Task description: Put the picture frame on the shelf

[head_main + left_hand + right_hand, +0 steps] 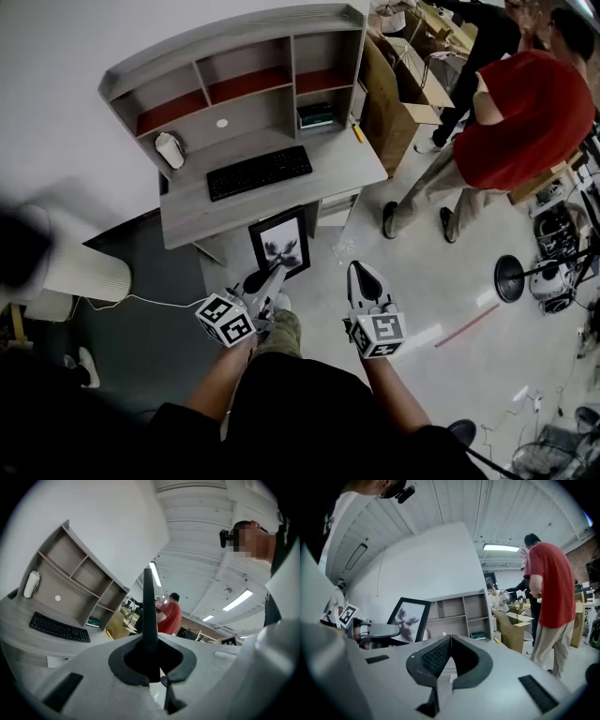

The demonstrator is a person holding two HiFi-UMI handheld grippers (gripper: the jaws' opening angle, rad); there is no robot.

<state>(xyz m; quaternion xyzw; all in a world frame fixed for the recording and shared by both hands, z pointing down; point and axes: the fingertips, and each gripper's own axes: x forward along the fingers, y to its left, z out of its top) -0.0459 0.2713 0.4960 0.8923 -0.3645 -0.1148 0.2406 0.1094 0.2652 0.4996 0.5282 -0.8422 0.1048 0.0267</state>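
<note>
The picture frame [280, 242], black with a dark flower print, is held upright in front of the desk. My left gripper [257, 279] is shut on its lower edge. In the left gripper view the frame [149, 604] shows edge-on as a thin dark blade rising from between the jaws. The grey desk shelf [234, 82] with red-backed compartments stands ahead against the white wall. My right gripper [364, 273] hovers to the right of the frame, shut with nothing in it. The right gripper view shows its pads touching [449, 641], with the frame [408, 619] at the left and the shelf [459, 613] behind.
On the desk lie a black keyboard [260, 172] and a white object [170, 150]. A green book [316, 115] sits in the shelf's right compartment. A cardboard box [394, 94] and a person in a red shirt [525, 112] stand at the right. A white cylinder [84, 267] stands at the left.
</note>
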